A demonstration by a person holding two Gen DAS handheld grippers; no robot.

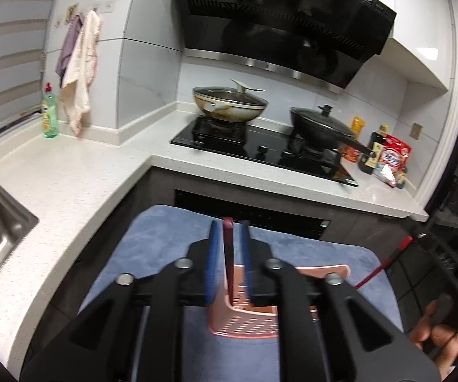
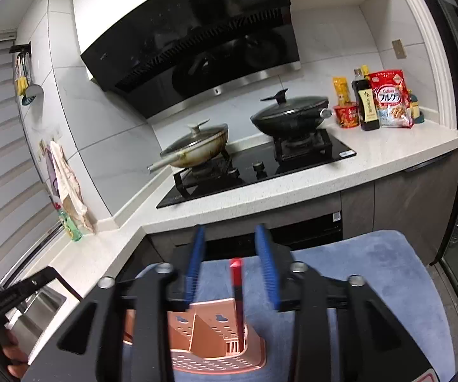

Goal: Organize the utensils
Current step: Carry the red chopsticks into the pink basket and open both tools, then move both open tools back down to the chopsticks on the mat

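Left wrist view: the left gripper (image 1: 230, 232) straddles a dark red utensil handle (image 1: 228, 248) standing upright in the pink perforated holder (image 1: 244, 328), its blue pads apart with visible gaps on both sides, so nothing is clamped. Right wrist view: the right gripper (image 2: 230, 238) likewise stands wide around a red-and-black utensil handle (image 2: 236, 289), which stands free in a slotted compartment of the same holder. Both utensils appear delivered, the parted jaws judged a release. A blue towel (image 2: 372, 273) underlies the holder, probably to cushion and steady it.
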